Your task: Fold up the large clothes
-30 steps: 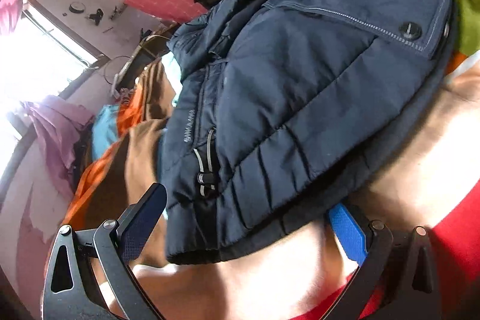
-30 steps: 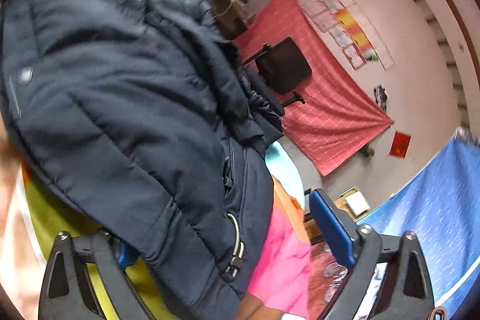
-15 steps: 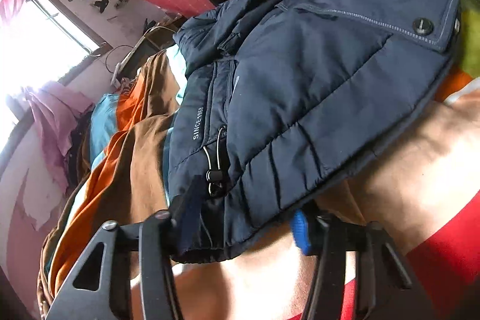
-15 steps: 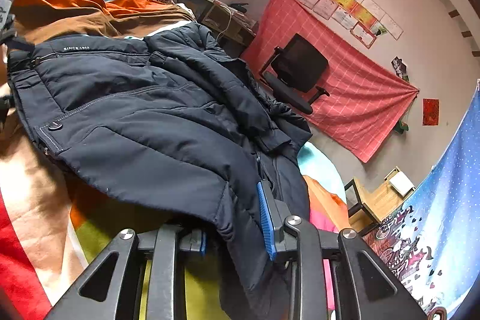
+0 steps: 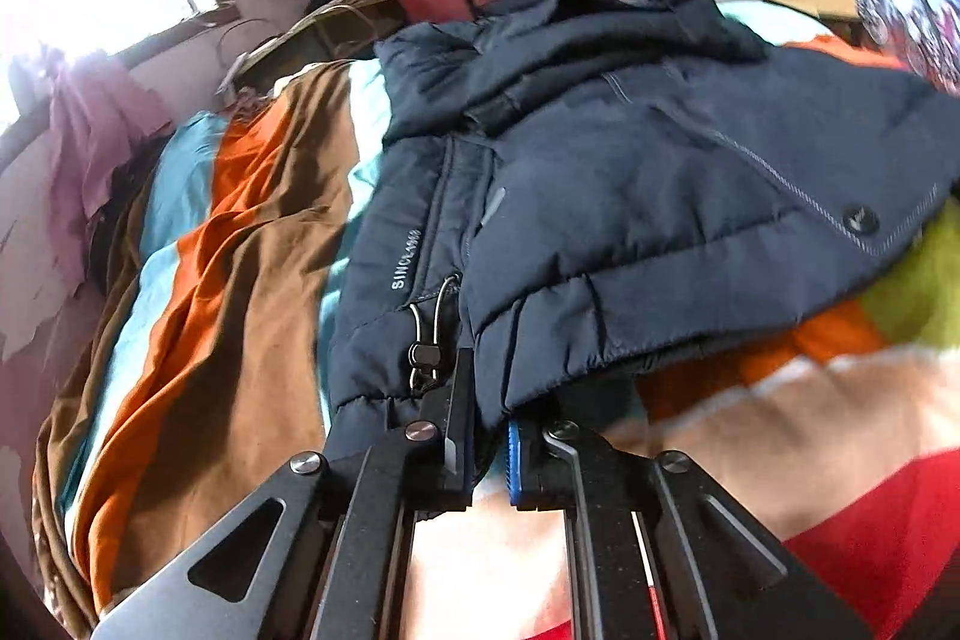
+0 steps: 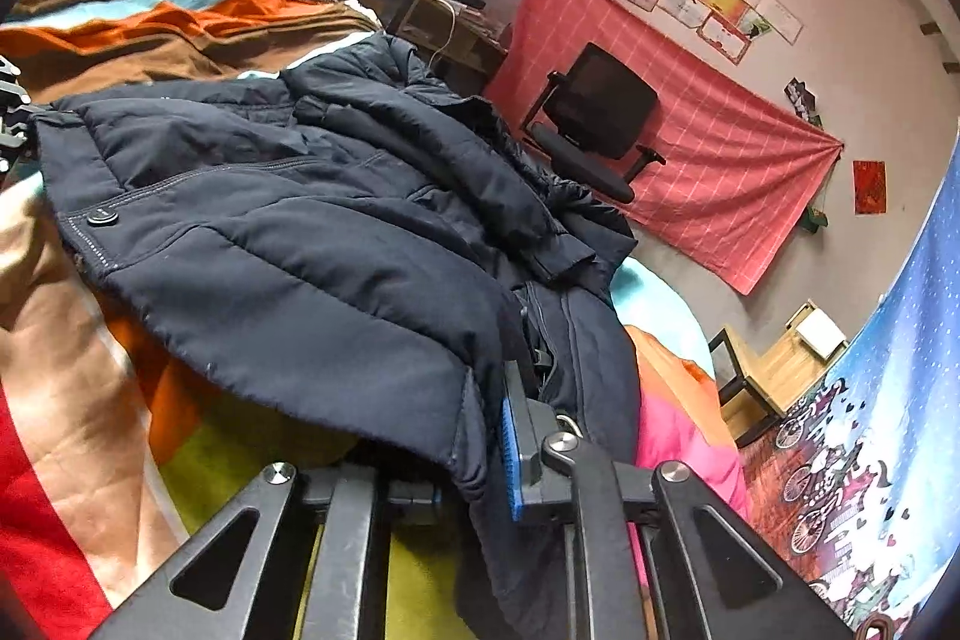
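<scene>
Now both claws closed on navy jacket (image 5: 630,196) hem — a second ago wide apart. Left claw (image 5: 485,451) pinches corner lower centre; right claw (image 6: 474,466) likewise. Jacket spread over striped bed (image 5: 228,292), frame centre — ready to lift and fold.

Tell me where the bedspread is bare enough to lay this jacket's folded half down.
Bare bedspread lies along the near edge below the jacket hem, its tan and red stripes between both grippers. A second open strip is the brown and orange stripes left of the jacket. The middle is crowded: the jacket covers it, and pink fabric sits at its right corner.
</scene>
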